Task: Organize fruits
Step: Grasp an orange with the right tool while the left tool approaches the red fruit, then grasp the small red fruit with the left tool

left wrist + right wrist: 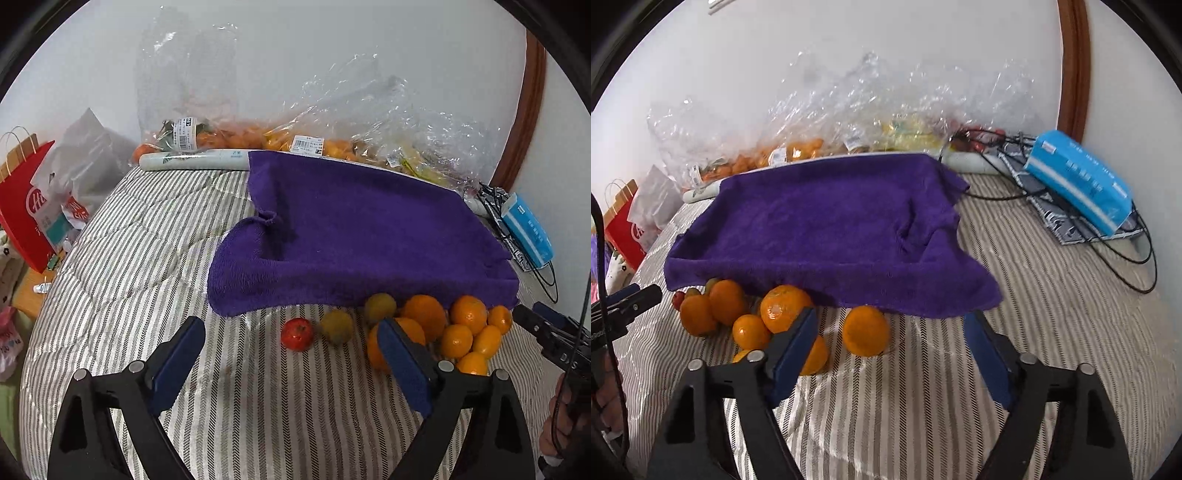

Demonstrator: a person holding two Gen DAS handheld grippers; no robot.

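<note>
Far left, beside the bed: a red paper shopping bag with white lettering [26,214], a grey plastic bag [86,155] just behind it. Against the white wall, crinkled clear plastic bags of orange and yellow fruit [236,138], price labels stuck on, with a pale rolled tube [194,160] lying in front of them.

On the grey-and-white striped bed cover [147,236]: a deep purple terry towel [354,229] draped over something flat and raised, possibly a tray or box, its near edge hanging just above the loose fruit.

Left gripper [291,339], black frame with blue pads, jaws wide apart and holding nothing, hovering over the cover. Between the jaws in the left wrist view: a small red round fruit [297,333], touching or nearly touching a dull yellow-green fruit [337,326]; a second yellow-green fruit [380,307] just under the towel edge. To the right, a tight cluster of shiny orange mandarins [463,328], touching one another, partly hidden by the right-hand pad.

Right gripper [894,332], same build, jaws likewise spread and empty. Just ahead of the opening, a single orange mandarin [866,331] sitting apart from the cluster, right at the towel's hem.

Far right: a light blue tissue pack [1078,181] resting on patterned fabric, black cables [1123,258] looping around it.
</note>
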